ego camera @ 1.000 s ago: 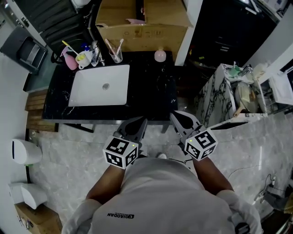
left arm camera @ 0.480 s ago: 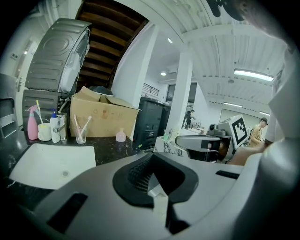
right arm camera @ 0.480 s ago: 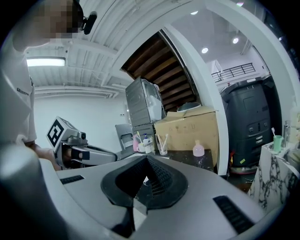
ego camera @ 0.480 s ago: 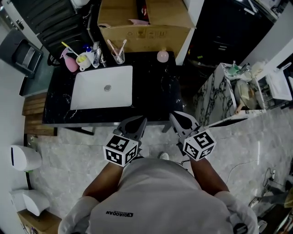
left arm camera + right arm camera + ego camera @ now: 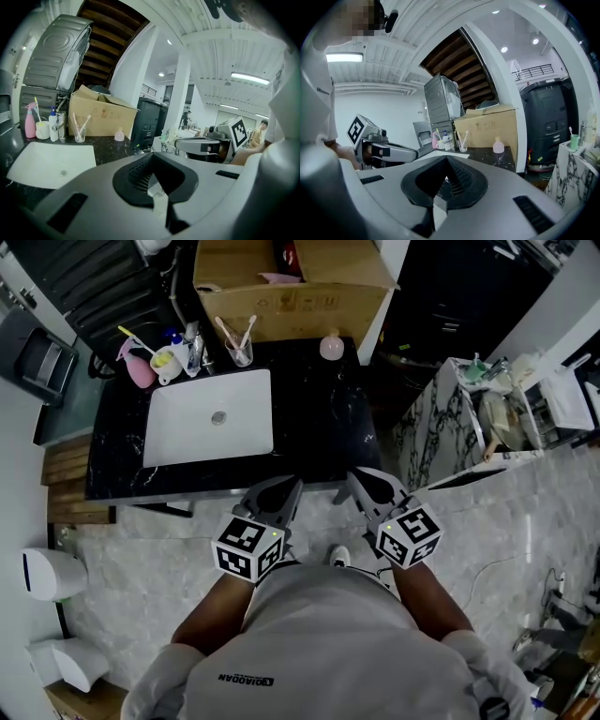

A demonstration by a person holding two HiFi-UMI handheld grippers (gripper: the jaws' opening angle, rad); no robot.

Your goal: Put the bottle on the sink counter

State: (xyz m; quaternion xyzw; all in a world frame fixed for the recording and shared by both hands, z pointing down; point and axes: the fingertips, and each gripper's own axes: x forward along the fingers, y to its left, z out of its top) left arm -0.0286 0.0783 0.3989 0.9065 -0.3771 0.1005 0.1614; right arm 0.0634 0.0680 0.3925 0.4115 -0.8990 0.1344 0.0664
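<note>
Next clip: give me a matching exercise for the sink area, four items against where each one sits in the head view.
Items:
1. pink spray bottle
2. glass of toothbrushes
3. small pink bottle
4. cardboard box

Places:
A. behind the counter, against its back edge
B. counter's back right corner
C. counter's back left end, beside the cup
D. just behind the white basin, near its right rear corner

Pairs: 1-C; 2-D; 3-B; 4-A
</note>
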